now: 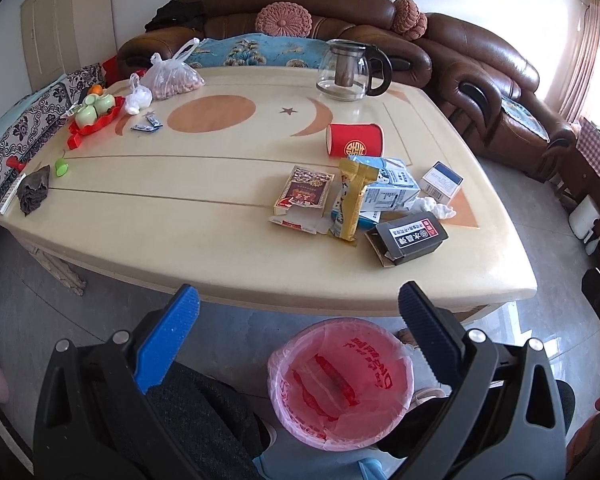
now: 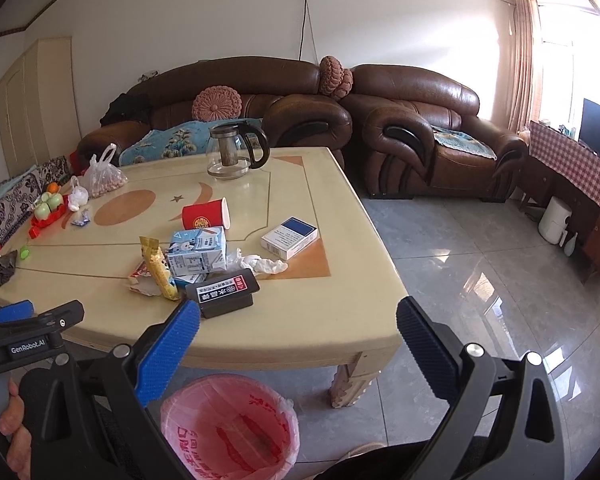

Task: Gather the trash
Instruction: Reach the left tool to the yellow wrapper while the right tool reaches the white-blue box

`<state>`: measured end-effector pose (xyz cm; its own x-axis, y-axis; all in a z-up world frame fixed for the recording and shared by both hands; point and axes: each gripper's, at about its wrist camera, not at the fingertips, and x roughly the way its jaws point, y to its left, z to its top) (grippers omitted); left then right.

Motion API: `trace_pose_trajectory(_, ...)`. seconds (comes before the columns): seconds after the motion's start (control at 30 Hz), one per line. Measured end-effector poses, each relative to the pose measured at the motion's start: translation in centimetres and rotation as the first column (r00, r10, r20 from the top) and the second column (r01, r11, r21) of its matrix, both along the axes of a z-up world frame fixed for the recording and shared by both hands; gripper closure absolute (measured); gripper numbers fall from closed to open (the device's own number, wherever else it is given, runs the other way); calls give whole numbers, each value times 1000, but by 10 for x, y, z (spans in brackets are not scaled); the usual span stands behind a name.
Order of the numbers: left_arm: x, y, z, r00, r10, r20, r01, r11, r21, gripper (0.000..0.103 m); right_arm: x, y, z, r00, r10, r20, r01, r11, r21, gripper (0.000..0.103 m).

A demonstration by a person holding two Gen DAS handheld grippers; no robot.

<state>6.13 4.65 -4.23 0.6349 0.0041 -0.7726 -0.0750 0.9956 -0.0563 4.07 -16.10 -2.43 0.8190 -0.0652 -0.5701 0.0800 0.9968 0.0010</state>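
Left wrist view: looks from in front of table (image 1: 220,240) near edge, angled down and forward across tabletop toward sofa (image 1: 284,12); pink-lined bin (image 1: 340,384) directly below, between own fingers. Right wrist view: sits further right and a little higher and back, faces same table (image 2: 300,320) obliquely, takes in armchair (image 2: 428,136), floor, window side. Shared: tabletop litter cluster, red cup (image 1: 354,140) (image 2: 204,214), glass teapot (image 1: 348,70) (image 2: 236,152), bin (image 2: 228,428), sofa (image 2: 228,92). Left gripper (image 2: 16,316) visible at right view's left edge.
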Motion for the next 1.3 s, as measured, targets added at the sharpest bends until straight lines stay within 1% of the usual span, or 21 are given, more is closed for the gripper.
trace_pose_trajectory(0.1,12,-3,-6,1000,-8,-15,8,1000,5,5,12,-3,-5,1000,7,-9,-7,1000,-7,6)
trace_pose_trajectory(0.27,33,-9,-16,999,-12,-44,12,1000,9,5,40,-9,-12,999,8,-40,-8,1000,13,6)
trace_pose_trajectory(0.4,55,-13,-24,998,-16,-63,17,1000,14,5,63,-13,-18,998,-4,-62,5,1000,16,6)
trace_pose_trajectory(0.63,82,-19,-36,996,-28,-87,29,999,13,5,103,-17,-31,995,-25,-96,26,1000,4,6)
trace_pose_trajectory(0.93,117,-26,-57,990,-47,-133,50,999,19,5,154,-18,-58,984,-23,-178,28,999,25,6)
trace_pose_trajectory(1.03,128,-25,-64,988,-46,-149,48,999,10,5,170,-16,-64,981,-20,-194,26,999,28,6)
trace_pose_trajectory(1.3,146,-26,-73,987,-53,-152,54,998,8,5,209,-14,-79,973,-36,-227,47,998,44,6)
